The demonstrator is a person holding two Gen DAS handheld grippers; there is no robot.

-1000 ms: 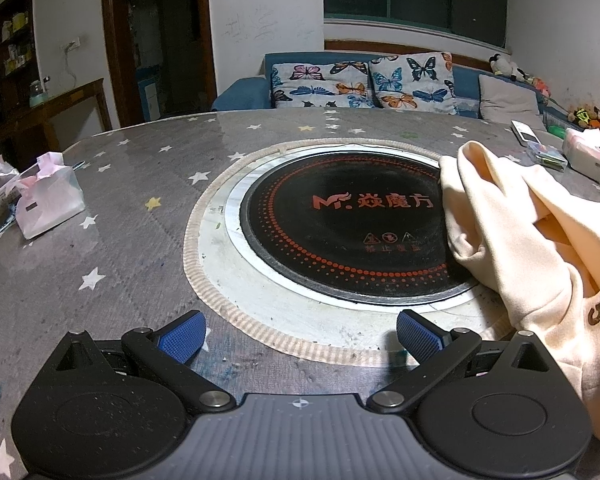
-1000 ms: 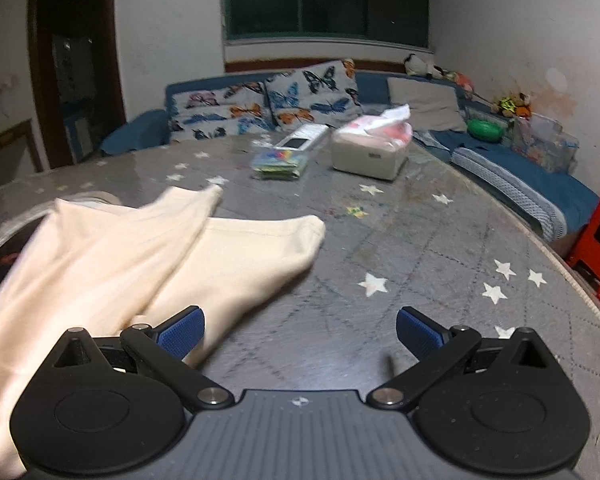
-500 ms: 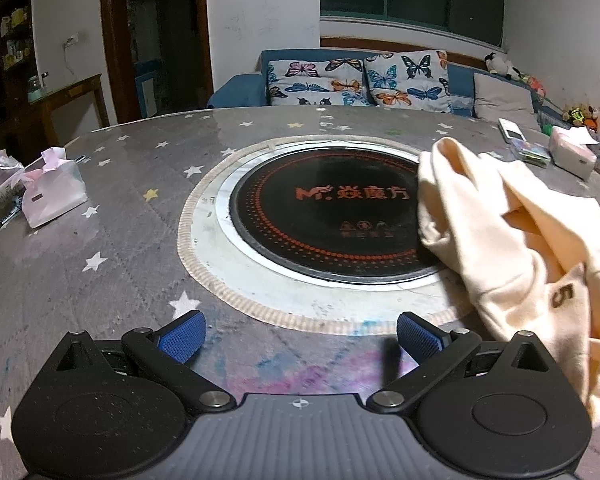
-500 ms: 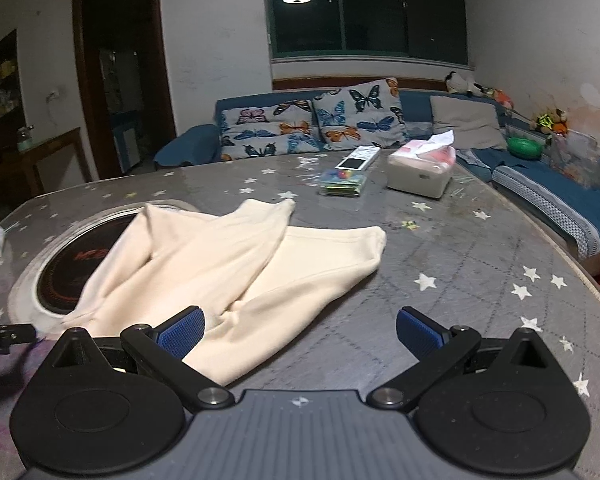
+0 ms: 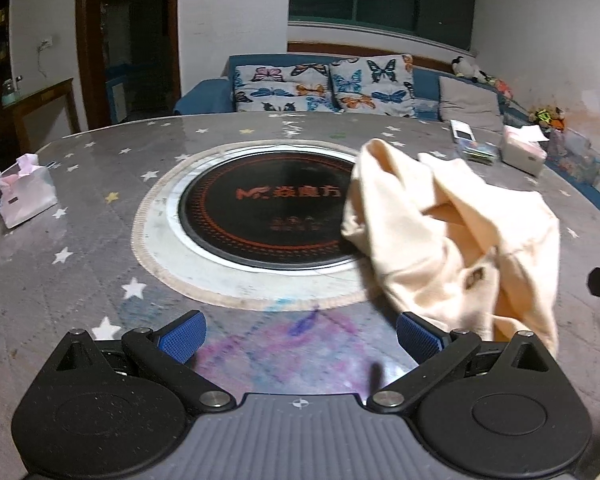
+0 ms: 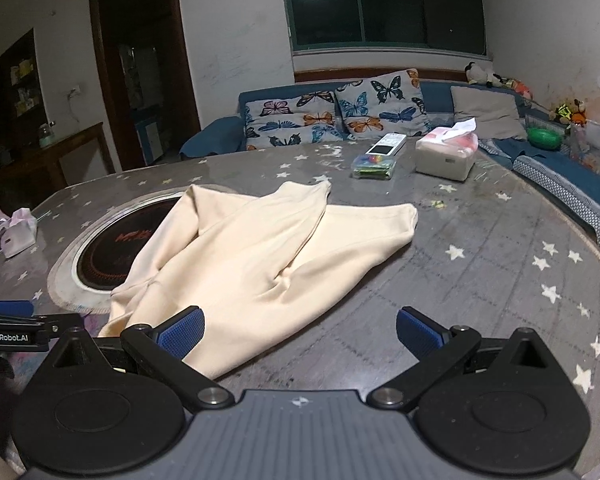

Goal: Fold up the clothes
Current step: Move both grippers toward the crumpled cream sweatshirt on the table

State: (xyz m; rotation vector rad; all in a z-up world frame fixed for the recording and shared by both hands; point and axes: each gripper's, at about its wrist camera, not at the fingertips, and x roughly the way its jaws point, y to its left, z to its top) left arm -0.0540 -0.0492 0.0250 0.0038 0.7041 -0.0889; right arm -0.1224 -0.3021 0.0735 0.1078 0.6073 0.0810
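The cream garment (image 6: 260, 256) lies rumpled on the table; one edge overlaps the round cooktop.

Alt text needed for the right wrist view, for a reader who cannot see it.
A cream garment lies rumpled on a star-patterned round table, partly covering its inset black cooktop. The right tongs are open and empty just before it; a tissue box sits farther back.

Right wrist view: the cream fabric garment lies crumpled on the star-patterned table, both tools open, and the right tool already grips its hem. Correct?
Not quite. The right tool grips nothing: its jaws stand open over the cream fabric garment, as the right wrist view shows. The rest holds; the left tool is open too.
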